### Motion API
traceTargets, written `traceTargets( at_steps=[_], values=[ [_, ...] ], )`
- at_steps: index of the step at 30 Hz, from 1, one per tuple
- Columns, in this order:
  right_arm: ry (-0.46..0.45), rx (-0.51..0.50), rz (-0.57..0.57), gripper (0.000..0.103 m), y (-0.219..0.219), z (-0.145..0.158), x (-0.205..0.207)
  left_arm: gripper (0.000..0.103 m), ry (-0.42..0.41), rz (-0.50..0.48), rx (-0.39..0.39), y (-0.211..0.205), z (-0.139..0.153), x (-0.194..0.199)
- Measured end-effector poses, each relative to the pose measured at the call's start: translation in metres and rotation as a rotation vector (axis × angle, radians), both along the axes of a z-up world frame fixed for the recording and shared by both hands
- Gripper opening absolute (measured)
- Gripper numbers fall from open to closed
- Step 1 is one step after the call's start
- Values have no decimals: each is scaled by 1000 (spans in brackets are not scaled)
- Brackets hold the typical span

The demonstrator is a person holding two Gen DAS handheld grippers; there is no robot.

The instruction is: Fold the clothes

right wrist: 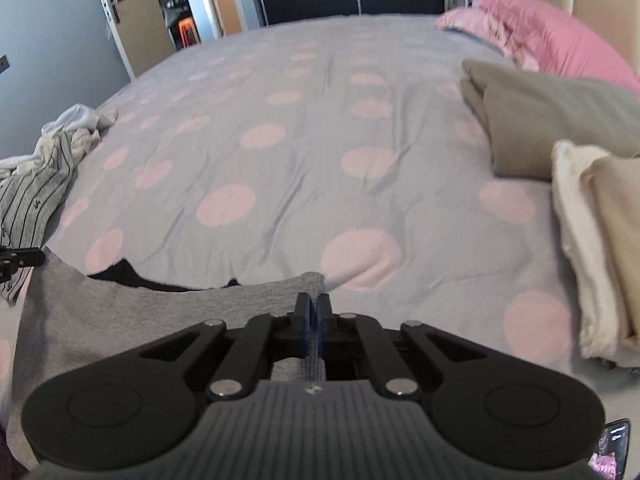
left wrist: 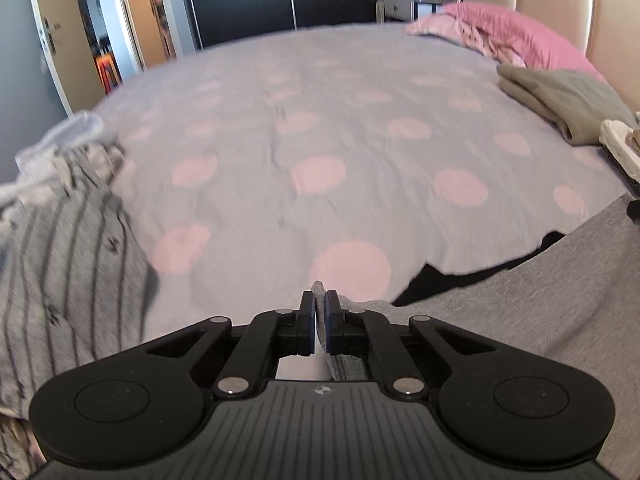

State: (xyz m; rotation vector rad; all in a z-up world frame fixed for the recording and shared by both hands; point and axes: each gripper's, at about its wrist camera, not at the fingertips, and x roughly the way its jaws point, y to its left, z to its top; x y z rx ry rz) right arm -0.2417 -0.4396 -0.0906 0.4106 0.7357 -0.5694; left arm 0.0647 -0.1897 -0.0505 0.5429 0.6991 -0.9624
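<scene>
A plain grey garment (left wrist: 540, 300) is stretched between my two grippers over the near edge of the bed. My left gripper (left wrist: 319, 300) is shut on its left corner, and the cloth runs off to the right. In the right wrist view the same grey garment (right wrist: 120, 312) spreads to the left, with my right gripper (right wrist: 314, 304) shut on its right corner. Its top edge sags in a curve, showing a dark inner layer (right wrist: 160, 282). The left gripper's tip (right wrist: 20, 258) shows at the far left edge.
The bed's grey cover with pink dots (left wrist: 320, 140) lies ahead. A crumpled pile with a striped grey shirt (left wrist: 60, 260) sits at the left. Folded olive cloth (right wrist: 540, 120), folded cream and beige items (right wrist: 592, 240) and pink pillows (right wrist: 560, 36) lie at the right. A phone (right wrist: 612, 448) is at the lower right.
</scene>
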Motion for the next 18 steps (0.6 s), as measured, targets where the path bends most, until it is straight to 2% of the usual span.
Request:
traceTargets(
  at_steps=[2, 10, 14, 16, 18],
  values=[
    [1, -12, -14, 3, -1, 0, -1, 2, -30, 7, 7, -2, 0, -1],
    [39, -6, -19, 4, -6, -13, 5, 3, -35, 1, 34, -5, -14, -1],
    [75, -9, -2, 9, -5, -26, 10, 3, -36, -9, 47, -7, -24, -1],
    [88, -12, 2, 10, -5, -31, 11, 9, -41, -8, 65, -7, -29, -2],
    [82, -1, -9, 17, -6, -31, 8, 15, -43, -1, 83, -5, -32, -2]
  ],
)
